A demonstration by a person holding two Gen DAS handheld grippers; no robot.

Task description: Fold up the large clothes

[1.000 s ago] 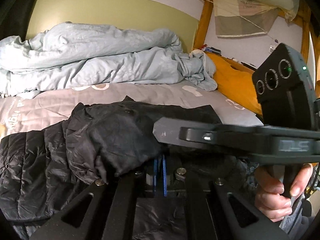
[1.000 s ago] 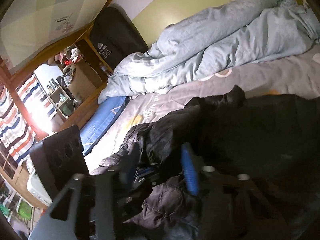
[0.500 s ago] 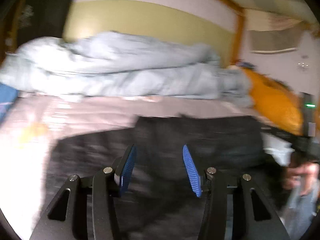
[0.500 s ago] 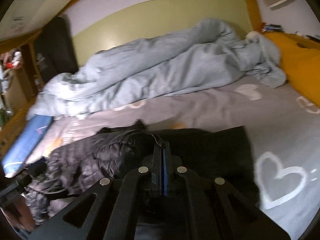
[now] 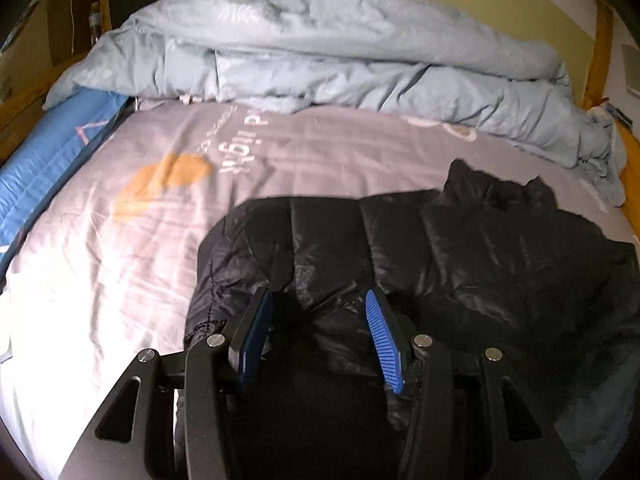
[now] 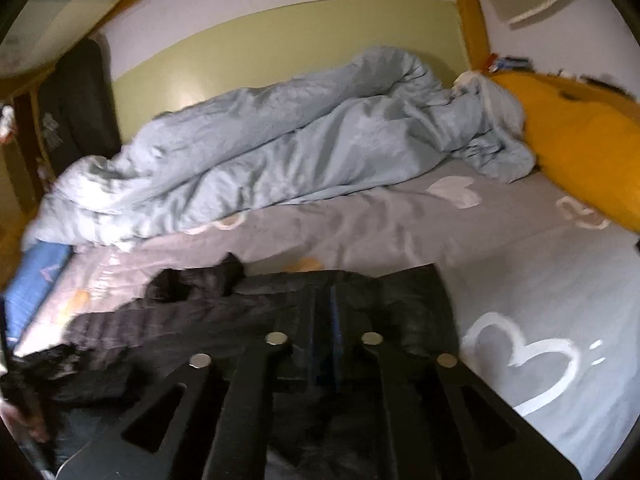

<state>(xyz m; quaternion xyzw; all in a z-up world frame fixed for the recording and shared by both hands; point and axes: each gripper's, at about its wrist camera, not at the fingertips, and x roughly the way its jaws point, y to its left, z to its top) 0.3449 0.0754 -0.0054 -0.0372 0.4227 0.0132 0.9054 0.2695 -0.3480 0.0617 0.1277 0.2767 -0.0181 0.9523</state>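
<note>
black puffer jacket lies flat on the bed, one side doubled over itself, directly under and ahead of both tools. a second ago the left tool pinched a bunched fold; now it stands half open, nothing gripped, hovering over the near hem. right tool: jaws opening from near-shut, blurred, seemingly nothing between them. judgement: that fold is laid and released; a fresh grip comes next. rumpled pale-blue duvet beyond.
</note>
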